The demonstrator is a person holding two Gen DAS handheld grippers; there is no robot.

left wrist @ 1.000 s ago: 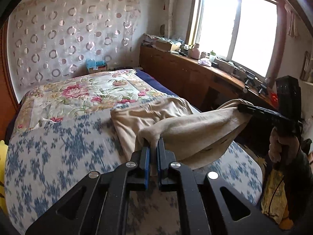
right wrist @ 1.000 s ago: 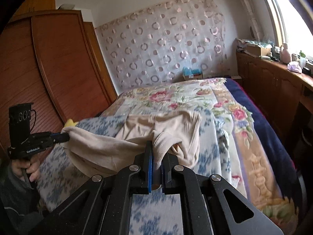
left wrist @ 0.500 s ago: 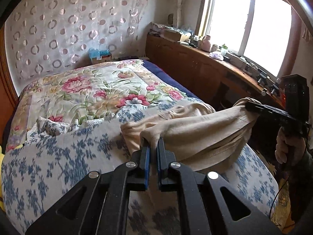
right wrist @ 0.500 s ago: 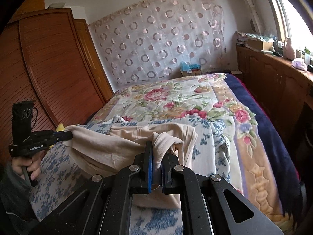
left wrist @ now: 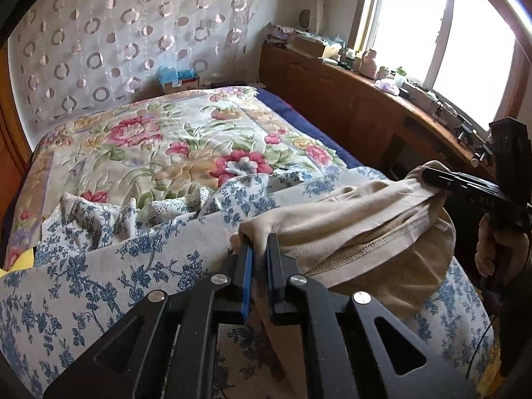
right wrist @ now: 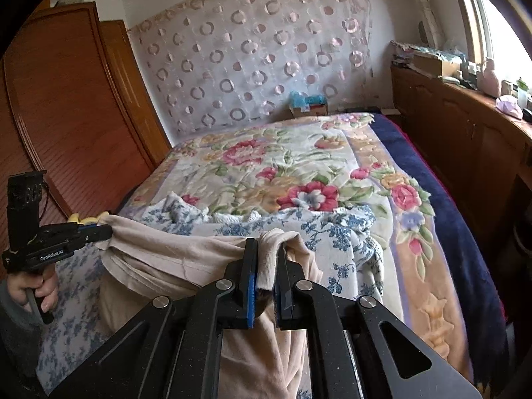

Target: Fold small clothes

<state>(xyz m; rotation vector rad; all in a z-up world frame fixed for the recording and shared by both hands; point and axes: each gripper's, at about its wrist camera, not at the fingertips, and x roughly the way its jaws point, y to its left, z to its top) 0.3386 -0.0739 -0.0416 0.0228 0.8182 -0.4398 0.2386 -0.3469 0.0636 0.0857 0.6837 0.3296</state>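
Over the bed point(left wrist: 139, 153), the garment point(left wrist: 359, 219) (still clamped) hangs nearer.

- Beige knit garment point(left wrist: 359, 232): lower part drops behind the black frame of the left gripper point(left wrist: 258, 259) and out of sight; in the right wrist view its hem runs off the bottom edge point(right wrist: 266, 359). What kind of garment it is cannot be told.
- Right gripper point(right wrist: 266, 259): fingertip pads hidden under bunched cloth.
- Blue-and-white floral sheet point(left wrist: 99, 286): partly covered by the garment, cut off at the left and bottom edges.
- Small items on the brown wooden window ledge point(left wrist: 382, 73): too small and backlit to identify.
- Window panes point(left wrist: 432, 33): overexposed, nothing legible outside.
- Blue-topped cardboard box point(right wrist: 307, 103) at the bed's head: contents indistinct.
- Yellow object point(right wrist: 86, 219) beside the sheet: mostly hidden.
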